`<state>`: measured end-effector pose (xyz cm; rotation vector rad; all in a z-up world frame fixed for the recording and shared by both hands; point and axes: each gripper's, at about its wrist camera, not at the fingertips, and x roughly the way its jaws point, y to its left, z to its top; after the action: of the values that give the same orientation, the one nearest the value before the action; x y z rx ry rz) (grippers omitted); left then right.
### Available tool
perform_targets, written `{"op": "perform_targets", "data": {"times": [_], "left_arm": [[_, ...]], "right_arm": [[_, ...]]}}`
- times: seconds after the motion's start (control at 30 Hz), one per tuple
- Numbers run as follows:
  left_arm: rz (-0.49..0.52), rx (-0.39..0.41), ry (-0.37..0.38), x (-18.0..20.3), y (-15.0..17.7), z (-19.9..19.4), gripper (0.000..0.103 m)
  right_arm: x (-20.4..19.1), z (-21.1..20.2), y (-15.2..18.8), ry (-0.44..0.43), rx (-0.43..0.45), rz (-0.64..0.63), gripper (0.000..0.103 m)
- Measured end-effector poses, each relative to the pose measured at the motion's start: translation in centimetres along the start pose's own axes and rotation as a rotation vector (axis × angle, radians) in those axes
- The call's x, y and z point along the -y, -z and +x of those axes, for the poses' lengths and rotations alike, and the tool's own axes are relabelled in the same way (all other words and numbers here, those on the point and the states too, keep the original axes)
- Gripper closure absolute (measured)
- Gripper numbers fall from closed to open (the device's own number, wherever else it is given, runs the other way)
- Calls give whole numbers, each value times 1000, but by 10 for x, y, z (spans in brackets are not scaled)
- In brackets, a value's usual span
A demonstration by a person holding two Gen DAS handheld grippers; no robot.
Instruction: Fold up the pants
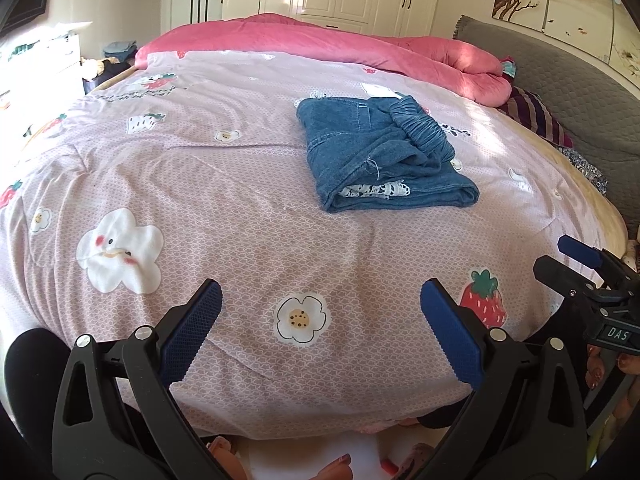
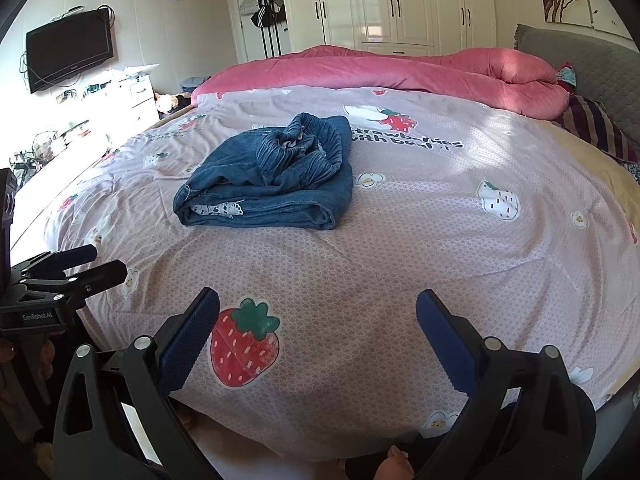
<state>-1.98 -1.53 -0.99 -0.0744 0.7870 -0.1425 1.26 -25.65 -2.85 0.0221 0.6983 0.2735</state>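
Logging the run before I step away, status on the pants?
Left tongs open, empty, near bed edge. Right tongs same. Denim pants folded in a bundle on the pink sheet, waistband bunched on top. Nothing between tongs and pants.

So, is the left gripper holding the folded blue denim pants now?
No, the left gripper is open and empty near the bed's edge, while the folded blue denim pants lie apart on the pink patterned bedsheet.

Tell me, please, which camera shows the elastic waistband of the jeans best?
The right wrist view: the waistband faces it, bunched on top of the folded jeans. The left wrist view shows it only along the far side.
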Motion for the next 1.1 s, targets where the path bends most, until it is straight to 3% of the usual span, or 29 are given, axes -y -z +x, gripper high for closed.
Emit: {"op": "perform_targets", "data": {"times": [1.1], "left_arm": [[-2,8,-32,0,-1,-4,10]], "right_arm": [[1,-1,0,8,-2,12,5]]}}
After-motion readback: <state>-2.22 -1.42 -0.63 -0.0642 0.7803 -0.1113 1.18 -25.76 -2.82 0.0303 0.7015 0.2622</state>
